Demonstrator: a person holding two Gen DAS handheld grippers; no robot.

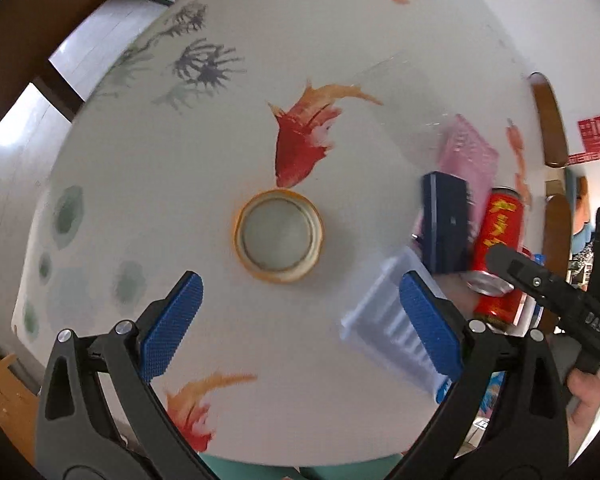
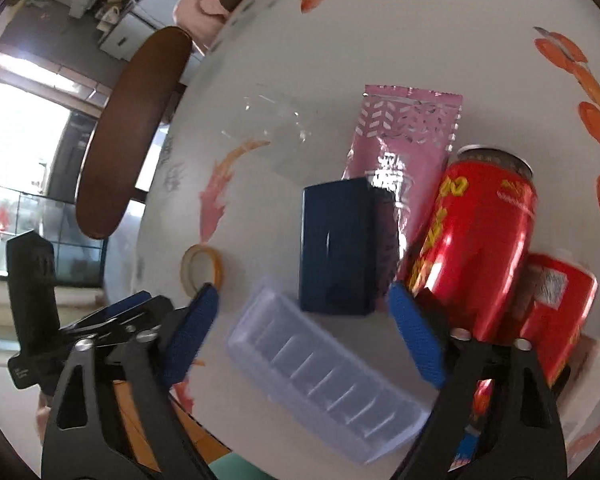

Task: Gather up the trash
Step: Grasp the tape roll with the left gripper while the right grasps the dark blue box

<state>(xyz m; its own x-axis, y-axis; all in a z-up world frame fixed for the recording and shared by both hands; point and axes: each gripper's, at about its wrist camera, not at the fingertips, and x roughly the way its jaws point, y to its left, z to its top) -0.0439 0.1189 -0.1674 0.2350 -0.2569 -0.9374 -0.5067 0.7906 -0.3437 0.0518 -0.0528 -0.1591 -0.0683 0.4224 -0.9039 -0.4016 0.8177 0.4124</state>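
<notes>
Trash lies on a round white table (image 1: 148,152) painted with goldfish. A yellow tape roll (image 1: 279,236) sits just ahead of my open left gripper (image 1: 300,320), nothing between its blue pads. To its right lie a clear ribbed plastic tray (image 1: 384,320), a dark blue box (image 1: 446,224), a pink wrapper (image 1: 470,152) and a red can (image 1: 500,240). My right gripper (image 2: 306,332) is open above the plastic tray (image 2: 324,376), with the blue box (image 2: 340,248) just beyond. The red can (image 2: 476,244), pink wrapper (image 2: 404,140) and tape roll (image 2: 202,268) lie around it.
A second red package (image 2: 556,304) lies right of the can. Clear plastic film (image 2: 276,120) lies on the table (image 2: 420,32) beyond the box. Dark wooden chair backs (image 2: 132,132) (image 1: 548,120) stand around the rim. The right-hand tool (image 1: 556,300) shows at the left view's edge.
</notes>
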